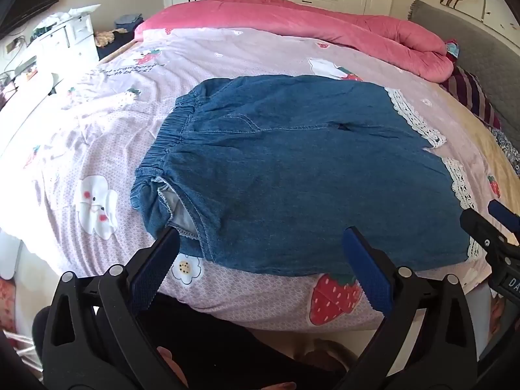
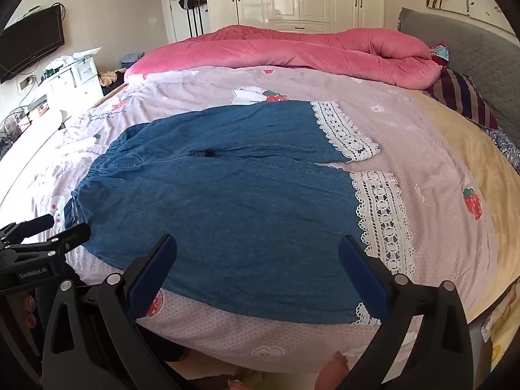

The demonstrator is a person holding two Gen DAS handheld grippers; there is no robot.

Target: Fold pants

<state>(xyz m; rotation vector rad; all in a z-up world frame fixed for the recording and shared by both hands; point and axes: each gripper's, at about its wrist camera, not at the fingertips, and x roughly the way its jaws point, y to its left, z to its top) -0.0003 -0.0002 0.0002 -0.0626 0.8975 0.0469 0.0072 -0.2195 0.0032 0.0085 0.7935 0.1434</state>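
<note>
Blue denim pants point(image 1: 292, 175) lie flat on the pink strawberry-print sheet point(image 1: 97, 149), with the elastic waistband point(image 1: 172, 133) to the left and the white lace hems point(image 1: 412, 120) to the right. My left gripper point(image 1: 260, 237) hovers open over the near edge at the waist end, with nothing between its fingers. In the right wrist view the same pants point(image 2: 227, 201) show both lace hems point(image 2: 383, 214). My right gripper point(image 2: 256, 242) stands open above the near leg, close to the hem. Each gripper shows in the other's view: the right gripper point(image 1: 481, 211) and the left gripper point(image 2: 66, 224).
A rolled pink quilt point(image 2: 292, 48) lies across the far side of the bed. A grey headboard point(image 2: 471, 48) and a striped pillow point(image 2: 461, 97) are at the right. A white dresser point(image 2: 74, 78) and a TV point(image 2: 29, 45) stand at the left. The bed's near edge point(image 2: 260, 341) drops off just below the pants.
</note>
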